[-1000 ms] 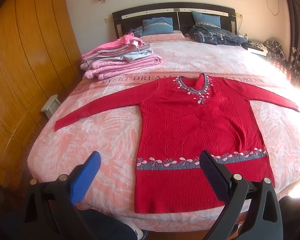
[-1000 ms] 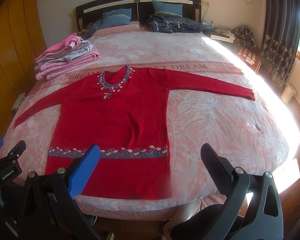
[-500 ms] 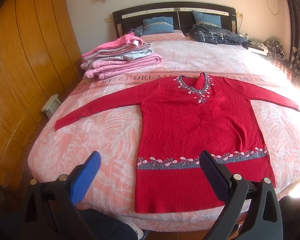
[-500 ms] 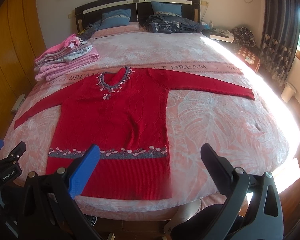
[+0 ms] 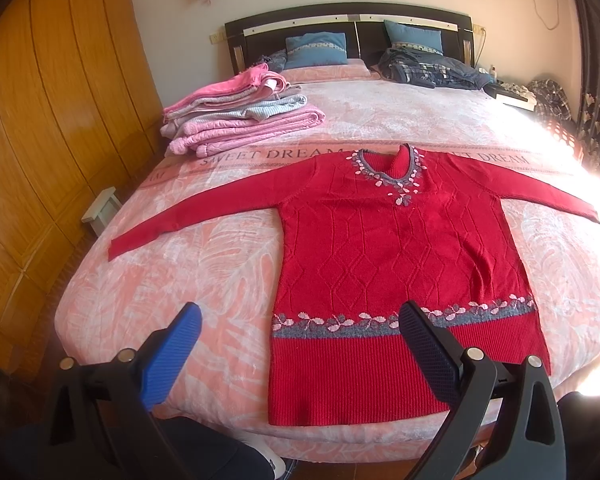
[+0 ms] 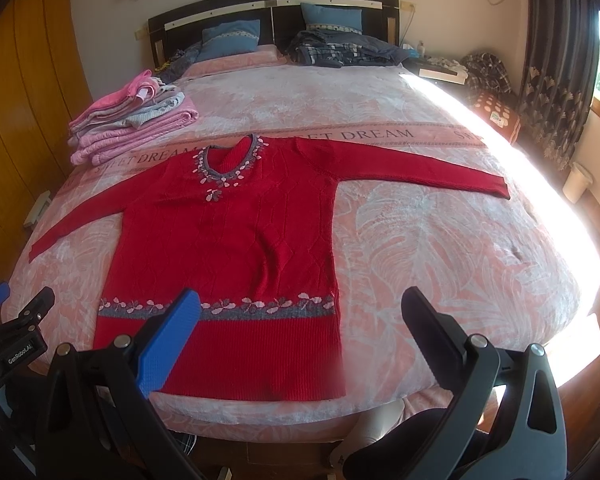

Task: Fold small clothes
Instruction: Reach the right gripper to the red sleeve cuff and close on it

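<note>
One red sweater (image 5: 400, 264) lies unfolded at the bed's (image 5: 204, 280) foot edge; both grippers (image 5: 300, 344) (image 6: 300, 328) hover spread and empty, folded pile (image 5: 244, 120) done

A pink leaf-print bedspread (image 5: 220, 280) covers the bed — two blue pillows (image 5: 315, 50) against the far dark headboard (image 5: 340, 20), wooden wardrobe doors (image 5: 40, 120) at left.

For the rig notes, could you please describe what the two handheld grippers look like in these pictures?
Both look alike. The left gripper and the right gripper each have a black plastic frame with silver pivot bolts, one finger faced with a ribbed blue pad, the other with a ribbed black pad. The right view shows white "GenRobot.AI" lettering on the left gripper's body.
</note>
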`<state>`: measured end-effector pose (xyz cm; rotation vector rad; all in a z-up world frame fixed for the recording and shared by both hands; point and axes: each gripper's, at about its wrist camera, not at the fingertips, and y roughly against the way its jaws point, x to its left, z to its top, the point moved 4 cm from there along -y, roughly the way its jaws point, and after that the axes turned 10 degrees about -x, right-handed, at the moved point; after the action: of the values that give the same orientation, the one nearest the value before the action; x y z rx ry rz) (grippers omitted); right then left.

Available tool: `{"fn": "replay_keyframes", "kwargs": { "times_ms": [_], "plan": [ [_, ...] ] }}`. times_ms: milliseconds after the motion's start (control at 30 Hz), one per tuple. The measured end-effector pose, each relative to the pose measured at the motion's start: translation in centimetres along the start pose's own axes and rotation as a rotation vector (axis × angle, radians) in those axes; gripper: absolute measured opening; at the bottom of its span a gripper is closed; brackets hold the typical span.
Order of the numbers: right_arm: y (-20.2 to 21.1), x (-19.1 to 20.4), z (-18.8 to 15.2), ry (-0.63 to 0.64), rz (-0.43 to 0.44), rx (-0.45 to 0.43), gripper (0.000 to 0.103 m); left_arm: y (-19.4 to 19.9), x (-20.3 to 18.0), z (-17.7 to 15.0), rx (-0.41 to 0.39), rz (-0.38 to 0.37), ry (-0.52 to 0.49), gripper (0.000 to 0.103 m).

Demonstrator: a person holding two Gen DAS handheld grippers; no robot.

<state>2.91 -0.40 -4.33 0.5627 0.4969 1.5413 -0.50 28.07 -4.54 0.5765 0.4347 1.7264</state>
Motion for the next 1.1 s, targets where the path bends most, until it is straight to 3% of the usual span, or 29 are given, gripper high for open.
{"fn": "replay_keyframes", "kwargs": {
  "times_ms": [267, 433, 600, 733, 867, 933, 1100],
  "plan": [
    [-4.0, -4.0, 1.9, -0.147, 0.035, 0.068, 0.1, -4.9, -1.0, 0.6, 0.11, -0.041, 0.021, 0.099],
    [-9.7, -9.3, 4.4, -0.232, -0.081, 0.164, 0.1, -10.3, -2.5, 3.0, 0.176, 0.011, 0.02, 0.099],
    [-17.0, -16.0, 7.9, -0.245, -0.165, 0.186, 0.1, -16.5, -4.8, 5.3, 0.252, -0.04, 0.068, 0.099],
    [-21.9, -23.7, 9.2, -0.345, -0.225, 0.231, 0.1, -21.3, -5.7, 7.4, 0.219, -0.046, 0.083, 0.099],
    [-25.9, -30.9, 9.5, -0.47, -0.244, 0.233, 0.1, -25.6, -6.1, 9.1, 0.164, 0.009, 0.043, 0.099],
    [-27.9, -33.9, 8.9, -0.512, -0.259, 0.281, 0.1, -27.5, -6.3, 9.9, 0.151, 0.024, 0.043, 0.099],
    [-29.5, -39.8, 9.0, -0.536, -0.3, 0.268, 0.1, -31.6, -6.8, 10.6, 0.156, 0.02, 0.095, 0.099]
  ]
}}
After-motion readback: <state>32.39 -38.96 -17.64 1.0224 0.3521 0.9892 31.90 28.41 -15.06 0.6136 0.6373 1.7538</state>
